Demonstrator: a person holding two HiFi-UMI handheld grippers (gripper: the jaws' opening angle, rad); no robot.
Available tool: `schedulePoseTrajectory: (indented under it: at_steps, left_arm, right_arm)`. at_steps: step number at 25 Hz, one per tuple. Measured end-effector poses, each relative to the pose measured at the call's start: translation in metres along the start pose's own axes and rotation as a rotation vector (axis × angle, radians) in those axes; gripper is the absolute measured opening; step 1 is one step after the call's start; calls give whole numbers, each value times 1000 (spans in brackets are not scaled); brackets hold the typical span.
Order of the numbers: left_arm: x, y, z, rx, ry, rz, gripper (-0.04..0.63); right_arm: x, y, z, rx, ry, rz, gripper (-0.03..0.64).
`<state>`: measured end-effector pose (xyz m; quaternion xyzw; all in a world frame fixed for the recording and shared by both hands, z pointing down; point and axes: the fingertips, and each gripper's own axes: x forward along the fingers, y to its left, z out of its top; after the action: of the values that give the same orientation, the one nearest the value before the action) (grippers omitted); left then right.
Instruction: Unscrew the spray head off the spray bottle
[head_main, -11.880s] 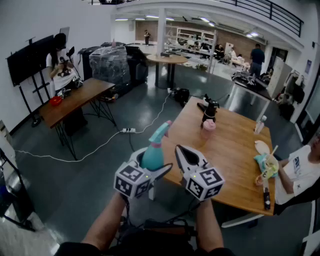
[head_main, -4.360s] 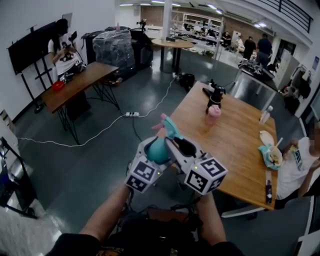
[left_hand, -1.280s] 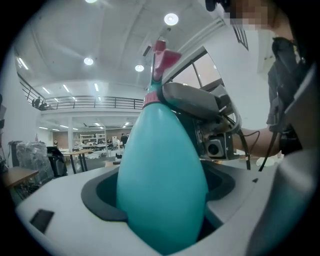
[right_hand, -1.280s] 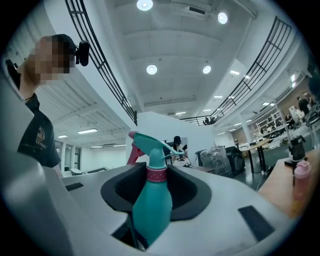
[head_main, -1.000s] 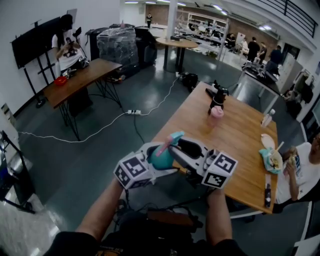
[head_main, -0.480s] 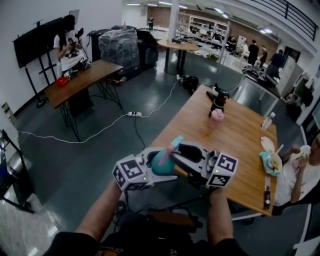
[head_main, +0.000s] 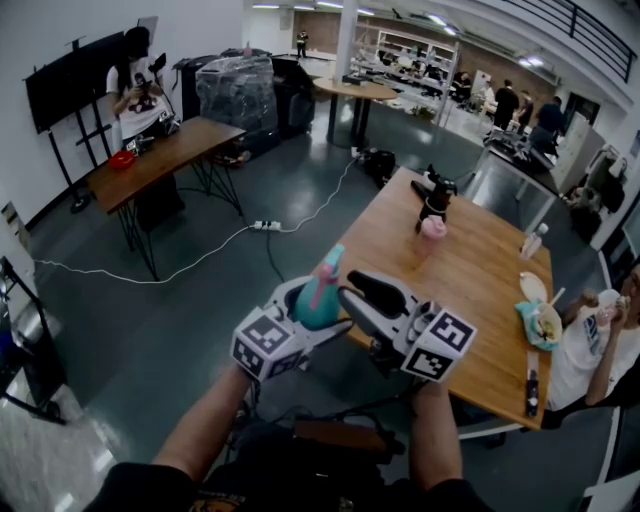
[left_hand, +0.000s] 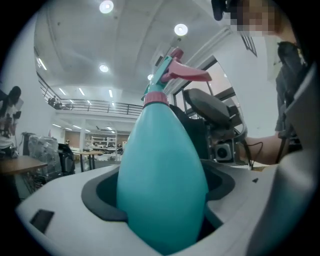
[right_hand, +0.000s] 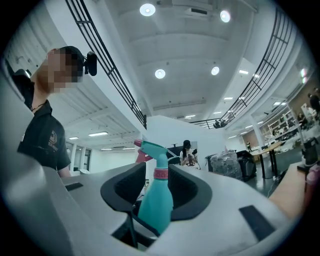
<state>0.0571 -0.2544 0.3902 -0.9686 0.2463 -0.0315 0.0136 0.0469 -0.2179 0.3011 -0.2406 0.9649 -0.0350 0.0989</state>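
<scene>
Open workshop hall, grey floor, wooden table at right. Left gripper clamped round teal belly of spray bottle, holding it roughly upright in air by table's near corner. Spray head seated on top: pink collar at neck, pink trigger. Right gripper just beside bottle, jaws standing wide, pads clear of it. Right gripper view: bottle neck shows in gap between jaws, untouched.
</scene>
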Motion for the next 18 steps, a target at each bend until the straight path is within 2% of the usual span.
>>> schedulePoseTrajectory:
  at_steps: [1,4,10,18]
  left_arm:
    - [-1,4,0,-2,3,24,431]
    - [0,13,-1,-7,-14,75,431]
    - [5,20,-8,25,19,149,431]
    - [2,22,-6,5,-9,149,431]
  right_arm:
    - [2,4,3,0,-8,-2,147]
    - [11,16,10,4,-26,-10,203]
    - [28,13,8,-50,23,-128,212]
    - [21,6,4,-82,50,-164,212]
